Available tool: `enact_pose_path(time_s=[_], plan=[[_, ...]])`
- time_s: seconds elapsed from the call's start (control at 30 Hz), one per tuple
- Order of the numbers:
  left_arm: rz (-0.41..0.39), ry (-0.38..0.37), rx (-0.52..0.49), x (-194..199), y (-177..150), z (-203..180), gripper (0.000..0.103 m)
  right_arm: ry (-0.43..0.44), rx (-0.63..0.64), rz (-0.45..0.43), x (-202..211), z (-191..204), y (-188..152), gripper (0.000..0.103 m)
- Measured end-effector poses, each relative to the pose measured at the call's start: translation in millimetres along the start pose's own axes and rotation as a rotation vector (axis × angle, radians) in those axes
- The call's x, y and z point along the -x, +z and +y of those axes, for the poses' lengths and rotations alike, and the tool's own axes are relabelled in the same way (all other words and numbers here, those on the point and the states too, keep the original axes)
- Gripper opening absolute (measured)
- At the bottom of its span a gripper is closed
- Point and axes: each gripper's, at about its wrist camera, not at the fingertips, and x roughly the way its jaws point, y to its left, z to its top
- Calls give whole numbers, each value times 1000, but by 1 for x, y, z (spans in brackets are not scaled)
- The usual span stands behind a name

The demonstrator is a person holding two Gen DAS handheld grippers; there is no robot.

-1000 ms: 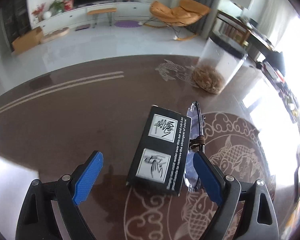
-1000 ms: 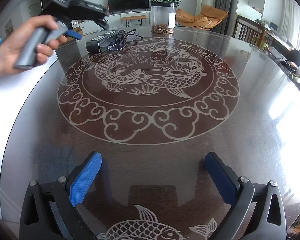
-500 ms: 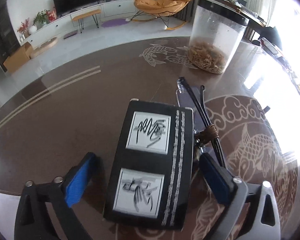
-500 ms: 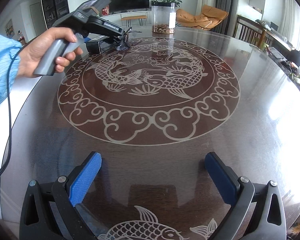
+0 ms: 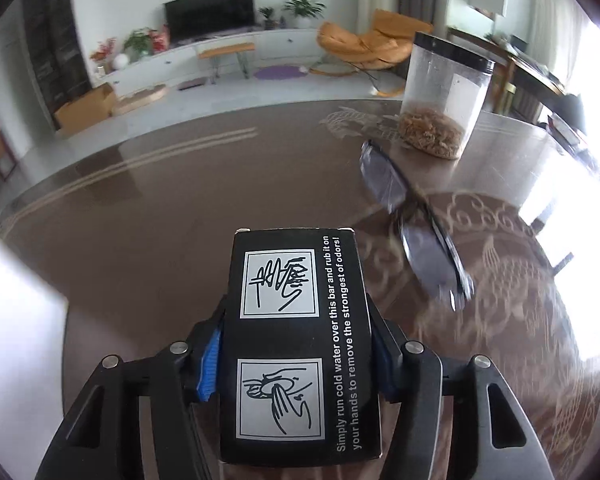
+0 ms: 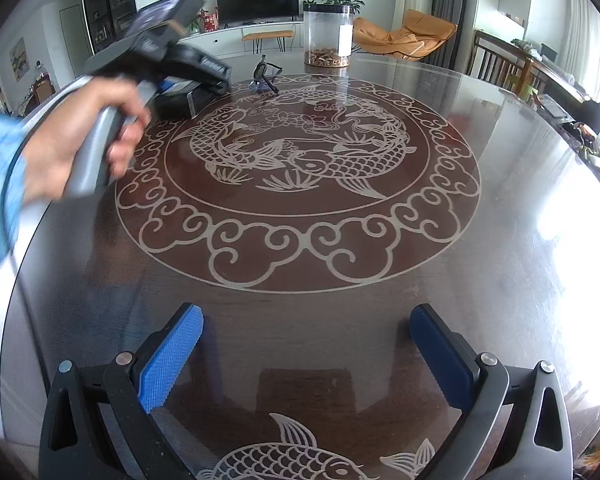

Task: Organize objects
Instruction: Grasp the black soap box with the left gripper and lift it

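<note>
My left gripper [image 5: 296,344] is shut on a black box [image 5: 296,340] with white hand-washing pictures and text; its blue pads press the box's two long sides. A pair of dark glasses [image 5: 416,224] lies on the table just right of the box. A clear jar [image 5: 440,96] with brown bits in it stands beyond them. In the right wrist view the left gripper [image 6: 204,84] holds the box [image 6: 180,100] at the table's far left, with the glasses [image 6: 266,78] and the jar [image 6: 327,36] behind. My right gripper [image 6: 304,344] is open and empty over the near table.
The round dark table [image 6: 520,200] has a glass top with a fish pattern [image 6: 296,152]. A hand in a blue sleeve [image 6: 80,148] holds the left gripper. Clutter lies at the table's far right edge [image 6: 592,148]. Dining chairs [image 6: 496,64] stand beyond.
My left gripper moved forward around the black box and shut on it. The box now sits apart from the glasses. The right gripper has not moved.
</note>
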Motion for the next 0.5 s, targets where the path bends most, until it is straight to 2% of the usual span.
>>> enact_pose_path(time_s=[0.13,0.37,0.4,0.43,0.5], plan=[[2,35,66,32,-46,0,58,2,0,0,0,0,0,103],[-6,40,58,91,-127,-1,59,1,0,0,0,0,0,103],[-4,41,59,95,-132,0,63,1,0,0,0,0,0,103],[6,46,62,97,-136,2,78,1,0,0,0,0,0,103],[42,56,90,94,-138,9,100,1,0,0,0,0,0,103]])
